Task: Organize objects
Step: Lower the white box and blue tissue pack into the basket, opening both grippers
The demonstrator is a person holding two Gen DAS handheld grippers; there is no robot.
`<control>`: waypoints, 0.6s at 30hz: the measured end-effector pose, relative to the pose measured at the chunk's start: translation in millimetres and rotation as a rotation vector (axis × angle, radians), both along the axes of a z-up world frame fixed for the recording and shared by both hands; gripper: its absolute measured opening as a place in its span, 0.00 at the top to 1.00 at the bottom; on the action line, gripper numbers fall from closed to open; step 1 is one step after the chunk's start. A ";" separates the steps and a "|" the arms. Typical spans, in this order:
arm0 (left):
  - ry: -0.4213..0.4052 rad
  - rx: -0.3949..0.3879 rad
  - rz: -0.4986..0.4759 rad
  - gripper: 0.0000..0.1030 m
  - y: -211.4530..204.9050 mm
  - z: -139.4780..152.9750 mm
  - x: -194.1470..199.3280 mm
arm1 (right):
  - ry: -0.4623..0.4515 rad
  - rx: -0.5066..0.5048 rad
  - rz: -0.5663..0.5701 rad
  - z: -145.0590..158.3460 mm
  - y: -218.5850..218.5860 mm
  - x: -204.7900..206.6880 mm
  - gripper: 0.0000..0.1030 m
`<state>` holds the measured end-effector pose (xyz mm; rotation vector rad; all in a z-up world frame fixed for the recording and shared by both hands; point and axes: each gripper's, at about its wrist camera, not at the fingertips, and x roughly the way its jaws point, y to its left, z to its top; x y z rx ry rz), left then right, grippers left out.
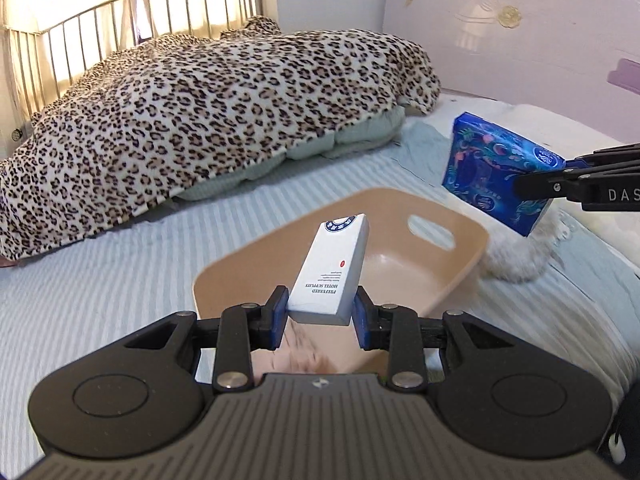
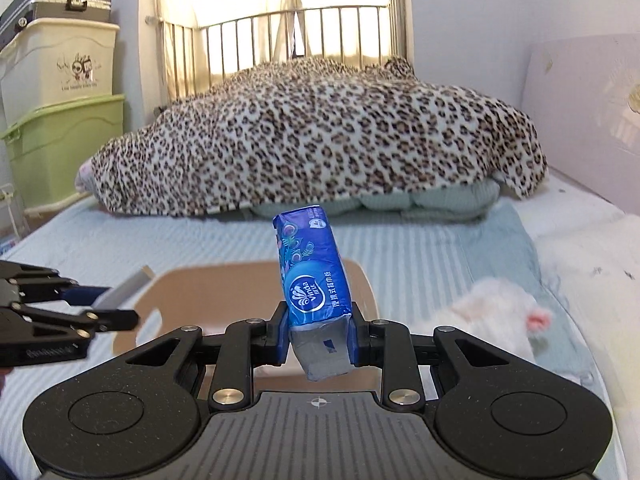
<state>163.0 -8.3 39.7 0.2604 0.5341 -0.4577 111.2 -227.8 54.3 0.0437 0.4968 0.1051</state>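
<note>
Two grippers are each clamping something above a bed. The left gripper [image 1: 321,314] is pinching the near end of a white box [image 1: 330,270] between its blue pads, and the box is tilting up and away over a tan basin [image 1: 452,248] with a handle slot in its far wall. The right gripper [image 2: 320,334] is squeezing the grey lower end of a blue tissue pack [image 2: 310,276], which is leaning slightly left and standing up from the jaws. In the left wrist view the same pack [image 1: 496,168] is hanging in the air to the right of the basin, with the other gripper's black fingers closing on its right end.

The basin is sitting on a pale blue striped sheet [image 1: 120,272]. Just beside its right edge a white fluffy toy [image 2: 500,312] with a pink ear is lying on the sheet, partly under the tissue pack as the left wrist camera sees it. Nothing is lying between the held items and the basin's open top; the part of its inside that shows is bare.

Farther back, a leopard-print blanket [image 1: 200,120] is draping over pale green bedding [image 2: 440,200], filling the bed's far side. Behind it a metal railing [image 2: 300,36] is standing before bright curtains. A pinkish headboard [image 1: 520,40] is running along the right. In the right wrist view, stacked storage bins [image 2: 60,100] topped by a metal case [image 2: 56,4] are standing at the left wall.
</note>
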 end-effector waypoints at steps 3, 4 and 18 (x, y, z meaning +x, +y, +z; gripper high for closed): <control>0.007 0.010 0.036 0.66 -7.1 -1.9 20.3 | -0.002 0.022 0.000 0.9 5.6 21.5 0.75; 0.010 0.014 0.052 0.66 -10.0 -3.2 27.5 | 0.000 0.024 0.002 0.3 8.1 28.6 0.75; 0.161 0.182 0.215 0.65 -30.2 -57.2 90.1 | 0.115 -0.095 0.015 -46.6 43.1 90.6 0.75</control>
